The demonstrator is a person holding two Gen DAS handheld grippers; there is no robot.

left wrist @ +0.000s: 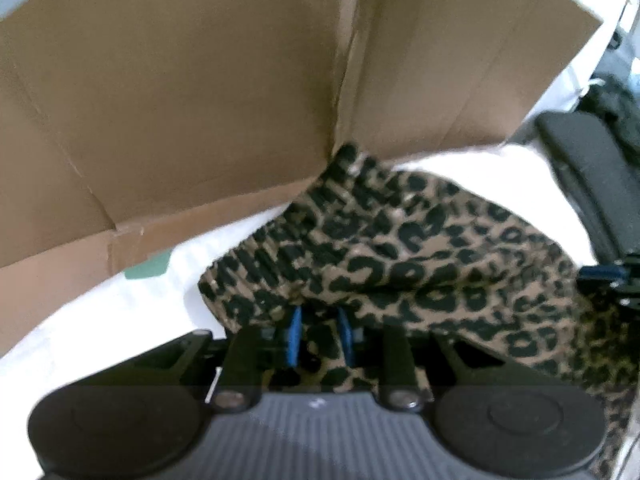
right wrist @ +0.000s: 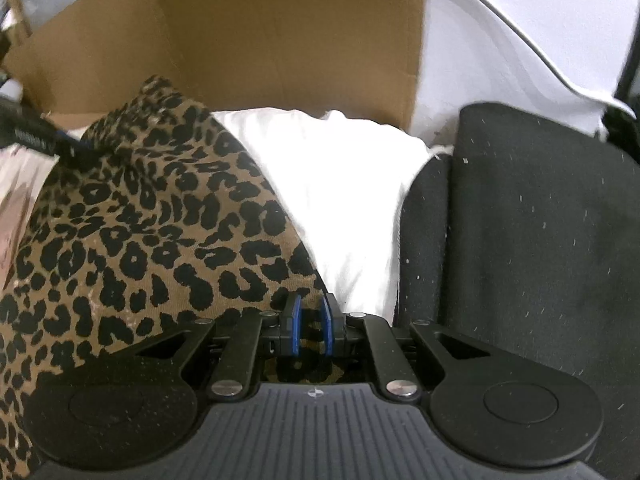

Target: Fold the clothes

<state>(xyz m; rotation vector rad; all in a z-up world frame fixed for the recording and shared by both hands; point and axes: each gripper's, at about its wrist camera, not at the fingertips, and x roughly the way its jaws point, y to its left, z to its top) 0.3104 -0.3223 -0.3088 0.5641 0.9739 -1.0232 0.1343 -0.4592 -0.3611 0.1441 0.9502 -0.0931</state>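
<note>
While the left gripper [left wrist: 320, 330] pinches a fold of the leopard-print garment [left wrist: 420, 248] between its blue pads, narrow, the cloth drapes over white bedding [left wrist: 100, 320] below a cardboard box [left wrist: 180, 100]. Over to the right wrist view: the right gripper [right wrist: 312, 326] clamps the same garment's edge [right wrist: 140, 220], narrow too, beside a black cushion [right wrist: 520, 220].
</note>
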